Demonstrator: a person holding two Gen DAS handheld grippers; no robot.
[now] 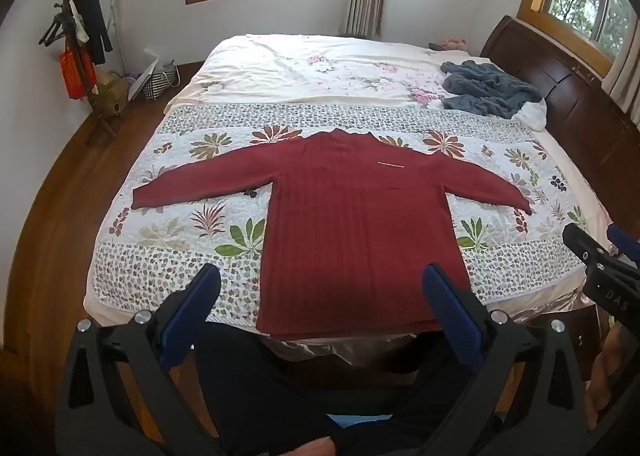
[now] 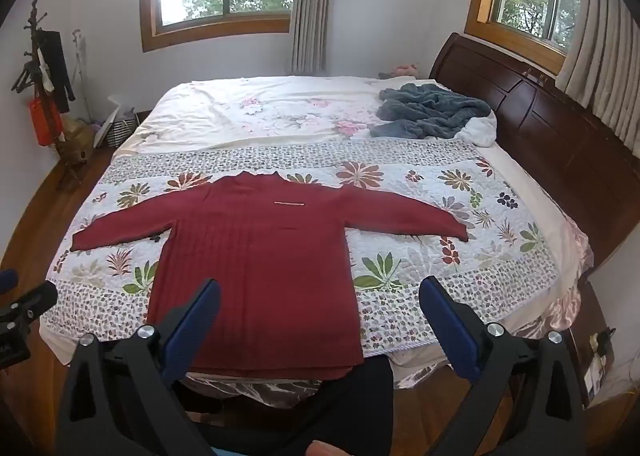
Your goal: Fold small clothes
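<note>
Only the left wrist view shows both tools: left tool (image 1: 320,312) and right tool (image 2: 320,320) gape empty above the red sweater (image 1: 352,224).

We saw a red sweater (image 2: 260,264) lying flat on the leaf-patterned quilt (image 2: 432,256), both sleeves spread outward and its hem at the near edge of the quilt. Our right gripper (image 2: 320,320) hung above that hem with its blue-padded jaws wide apart and nothing between them, while part of the left gripper (image 2: 24,308) showed left of the sweater. Beyond the sweater, toward the dark wooden headboard (image 2: 560,128), a crumpled grey-blue blanket (image 2: 432,112) lay on the floral sheet (image 2: 256,112).
</note>
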